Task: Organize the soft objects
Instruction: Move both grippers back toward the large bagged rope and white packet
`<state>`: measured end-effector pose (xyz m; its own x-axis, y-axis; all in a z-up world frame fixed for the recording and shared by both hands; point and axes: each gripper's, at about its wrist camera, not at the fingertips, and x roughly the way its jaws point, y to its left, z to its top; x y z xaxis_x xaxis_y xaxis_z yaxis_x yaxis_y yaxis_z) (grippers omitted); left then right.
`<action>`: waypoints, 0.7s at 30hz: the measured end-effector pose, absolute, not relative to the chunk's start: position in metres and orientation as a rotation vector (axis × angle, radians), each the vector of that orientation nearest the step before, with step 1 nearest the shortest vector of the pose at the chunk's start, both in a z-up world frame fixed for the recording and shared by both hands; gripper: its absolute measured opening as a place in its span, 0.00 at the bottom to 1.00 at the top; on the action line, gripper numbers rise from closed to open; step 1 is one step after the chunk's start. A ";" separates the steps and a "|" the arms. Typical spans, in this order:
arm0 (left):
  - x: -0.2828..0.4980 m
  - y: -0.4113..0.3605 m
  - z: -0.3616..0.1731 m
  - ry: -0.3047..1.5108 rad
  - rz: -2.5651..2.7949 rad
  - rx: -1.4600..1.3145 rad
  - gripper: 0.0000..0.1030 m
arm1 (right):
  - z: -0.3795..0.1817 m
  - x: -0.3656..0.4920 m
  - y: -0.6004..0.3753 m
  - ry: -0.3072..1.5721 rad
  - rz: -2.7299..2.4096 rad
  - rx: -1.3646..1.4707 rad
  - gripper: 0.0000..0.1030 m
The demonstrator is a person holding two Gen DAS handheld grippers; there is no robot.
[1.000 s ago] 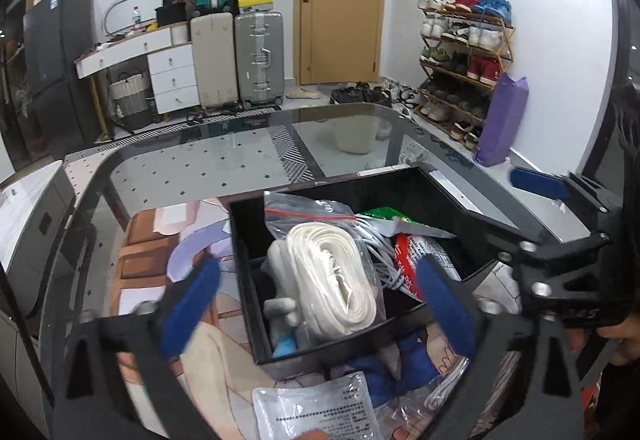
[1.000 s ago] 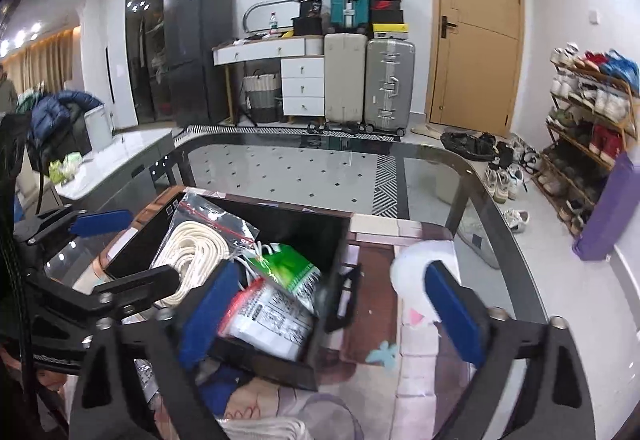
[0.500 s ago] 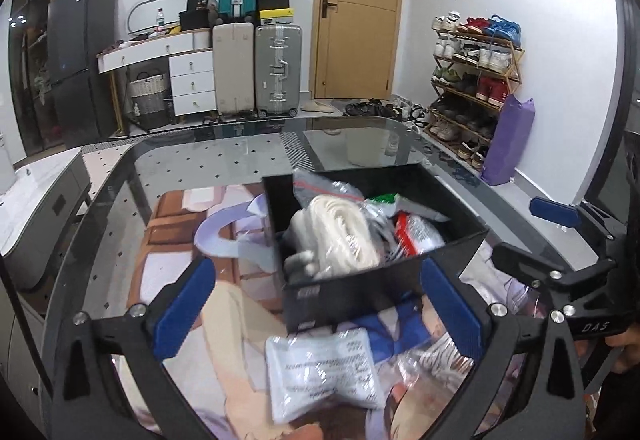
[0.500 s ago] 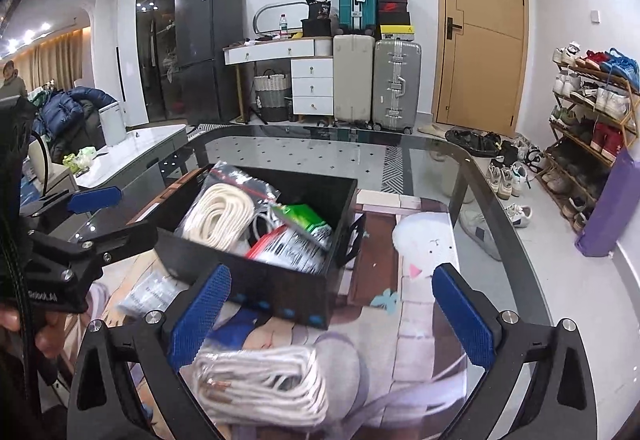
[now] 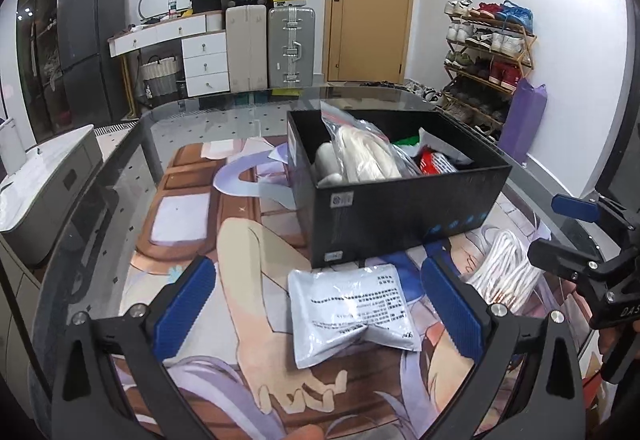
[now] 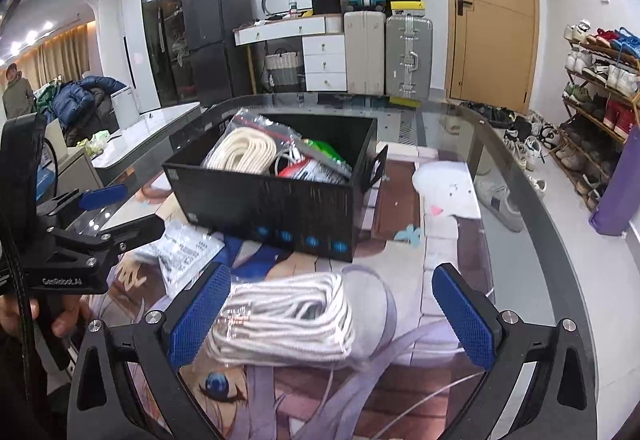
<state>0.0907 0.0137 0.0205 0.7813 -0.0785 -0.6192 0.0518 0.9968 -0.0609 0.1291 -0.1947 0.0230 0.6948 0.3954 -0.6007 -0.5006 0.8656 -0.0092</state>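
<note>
A black box point(image 5: 404, 208) point(image 6: 276, 200) stands on the printed mat and holds a bagged cream rope point(image 5: 364, 156) point(image 6: 244, 152), a green packet point(image 6: 324, 152) and a red-and-white packet point(image 5: 436, 164). In front of it lies a grey foil pouch point(image 5: 352, 312) point(image 6: 188, 252), between the fingers of my open left gripper point(image 5: 320, 304). A bagged white rope coil point(image 6: 288, 320) point(image 5: 508, 276) lies on the mat between the fingers of my open right gripper point(image 6: 332, 316). Neither gripper touches anything.
The glass table point(image 5: 100, 200) curves away at left and right edges point(image 6: 532, 208). The opposite gripper and a hand appear at the side of each view point(image 5: 592, 268) point(image 6: 80, 240). Suitcases, drawers, a door and a shoe rack stand behind.
Both grippers have pulled back from over the box toward the table's near side and lowered. The foil pouch and the white rope coil now sit between their fingers.
</note>
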 end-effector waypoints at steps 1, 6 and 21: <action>0.090 0.013 0.020 0.670 -0.075 -0.039 1.00 | 0.021 0.129 -0.195 0.638 0.507 -0.175 0.99; 0.090 0.013 0.013 0.699 -0.071 -0.028 1.00 | 0.013 0.132 -0.192 0.683 0.518 -0.193 0.99; 0.088 0.016 0.011 0.709 -0.098 -0.056 1.00 | -0.007 0.124 -0.155 0.742 0.605 -0.285 0.99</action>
